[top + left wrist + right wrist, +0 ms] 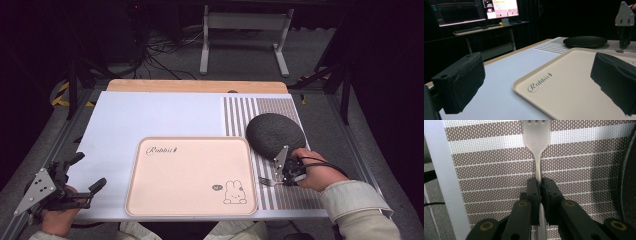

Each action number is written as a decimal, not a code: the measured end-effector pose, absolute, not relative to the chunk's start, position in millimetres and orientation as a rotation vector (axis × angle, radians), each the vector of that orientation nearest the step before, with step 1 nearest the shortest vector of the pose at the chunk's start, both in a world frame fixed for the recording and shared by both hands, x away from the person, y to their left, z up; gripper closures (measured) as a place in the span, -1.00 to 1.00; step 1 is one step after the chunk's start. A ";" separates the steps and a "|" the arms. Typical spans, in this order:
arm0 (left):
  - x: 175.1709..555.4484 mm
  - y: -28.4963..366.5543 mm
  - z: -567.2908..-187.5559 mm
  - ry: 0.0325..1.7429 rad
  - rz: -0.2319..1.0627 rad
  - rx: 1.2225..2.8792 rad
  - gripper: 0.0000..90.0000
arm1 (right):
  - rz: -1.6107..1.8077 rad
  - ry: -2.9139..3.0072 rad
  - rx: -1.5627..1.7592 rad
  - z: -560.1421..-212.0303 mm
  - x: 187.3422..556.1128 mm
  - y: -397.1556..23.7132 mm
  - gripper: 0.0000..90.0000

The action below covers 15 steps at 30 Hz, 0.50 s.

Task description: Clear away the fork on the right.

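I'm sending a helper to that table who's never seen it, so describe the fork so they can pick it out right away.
Find the peach tray with the rabbit drawing; right of it lies a brown-and-white striped placemat with a dark round plate on it. The fork lies on the mat nearer the person than the plate, its handle pinched in the right gripper. It is the one slim silver item there.

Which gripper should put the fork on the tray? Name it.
Right. The right gripper is shut on the fork beside the tray; the left gripper is open, across the tray.
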State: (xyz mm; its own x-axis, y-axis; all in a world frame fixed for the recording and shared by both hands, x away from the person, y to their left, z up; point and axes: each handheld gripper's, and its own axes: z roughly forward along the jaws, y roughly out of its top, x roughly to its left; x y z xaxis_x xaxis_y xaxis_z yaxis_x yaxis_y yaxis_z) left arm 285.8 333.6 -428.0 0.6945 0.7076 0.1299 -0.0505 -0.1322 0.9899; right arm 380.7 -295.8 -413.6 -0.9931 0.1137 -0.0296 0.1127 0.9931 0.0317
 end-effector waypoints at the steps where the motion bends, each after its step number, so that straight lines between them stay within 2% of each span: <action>1: 285.8 333.6 -428.0 0.552 0.712 1.582 -0.99 | 0.046 3.105 0.175 -413.8 380.4 -295.6 0.89; 15: 285.9 333.7 -428.1 0.553 0.711 1.581 -0.99 | 0.036 3.102 0.143 -413.7 378.8 -294.2 0.90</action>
